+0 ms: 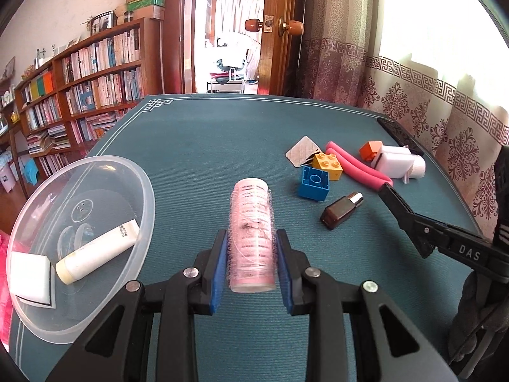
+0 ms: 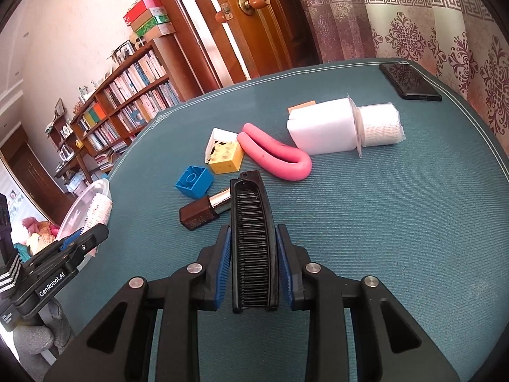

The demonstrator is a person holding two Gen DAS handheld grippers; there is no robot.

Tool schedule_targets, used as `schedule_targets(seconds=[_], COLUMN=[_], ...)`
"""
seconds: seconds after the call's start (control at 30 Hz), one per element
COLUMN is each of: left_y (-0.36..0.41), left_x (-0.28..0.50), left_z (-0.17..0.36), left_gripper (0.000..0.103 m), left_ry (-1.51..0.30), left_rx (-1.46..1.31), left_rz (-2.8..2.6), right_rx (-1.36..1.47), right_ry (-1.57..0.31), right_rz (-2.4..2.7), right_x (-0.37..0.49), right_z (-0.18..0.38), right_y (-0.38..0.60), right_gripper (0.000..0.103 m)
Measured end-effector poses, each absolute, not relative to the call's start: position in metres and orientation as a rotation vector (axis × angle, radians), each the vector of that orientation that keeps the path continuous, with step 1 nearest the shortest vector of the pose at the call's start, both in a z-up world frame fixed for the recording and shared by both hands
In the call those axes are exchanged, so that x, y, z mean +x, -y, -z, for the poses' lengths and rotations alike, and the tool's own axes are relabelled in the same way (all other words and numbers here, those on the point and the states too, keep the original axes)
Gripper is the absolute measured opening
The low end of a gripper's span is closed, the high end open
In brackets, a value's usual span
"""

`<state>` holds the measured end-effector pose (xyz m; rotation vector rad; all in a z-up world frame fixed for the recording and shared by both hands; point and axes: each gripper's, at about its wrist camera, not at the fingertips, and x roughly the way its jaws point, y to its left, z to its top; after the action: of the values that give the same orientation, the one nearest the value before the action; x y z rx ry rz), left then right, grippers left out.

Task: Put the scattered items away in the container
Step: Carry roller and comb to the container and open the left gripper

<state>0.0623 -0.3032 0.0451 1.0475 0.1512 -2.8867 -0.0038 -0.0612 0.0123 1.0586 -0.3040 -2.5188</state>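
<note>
From the left tongs' camera, the left tongs [image 1: 251, 264] are closed on a pink roller [image 1: 252, 234], held just above the mat [image 1: 197, 146]. The clear bowl [image 1: 149, 197] sits close by on the left, and it already has a white tube [image 1: 98, 256] and a white sponge [image 1: 30, 273] inside. So the job looks partly done, I think. The bowl sits near the mat's left edge, so a hard bump could push it off. Between roller and bowl the mat is bare, so there is room to swing over. From the right tongs' camera, the right tongs [image 2: 253, 267] are closed on a black comb [image 2: 253, 242]. Still lying on the mat are a blue block [image 2: 194, 181], a yellow block [image 2: 226, 157], a brown bottle [image 2: 203, 211], a pink foam tube [image 2: 276, 156], a white pack [image 2: 321, 132] and a bandage roll [image 2: 380, 125]. A black phone [image 2: 410, 81] lies near the far edge. The near right side is open.
</note>
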Motion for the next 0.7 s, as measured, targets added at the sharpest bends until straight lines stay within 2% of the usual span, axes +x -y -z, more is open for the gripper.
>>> schedule_targets(seconds=[0.7], left_y=[0.412], left_x=[0.086], left_z=[-0.065], left_gripper=[0.032], left_ry=[-0.261], left_rx=[0.930], left_rz=[2.756], right_rx=[1.005], right_ry=[0.231], right_rz=[2.415], right_x=[0.016], right_z=[-0.042], right_y=[0.160], right_gripper=[0.030])
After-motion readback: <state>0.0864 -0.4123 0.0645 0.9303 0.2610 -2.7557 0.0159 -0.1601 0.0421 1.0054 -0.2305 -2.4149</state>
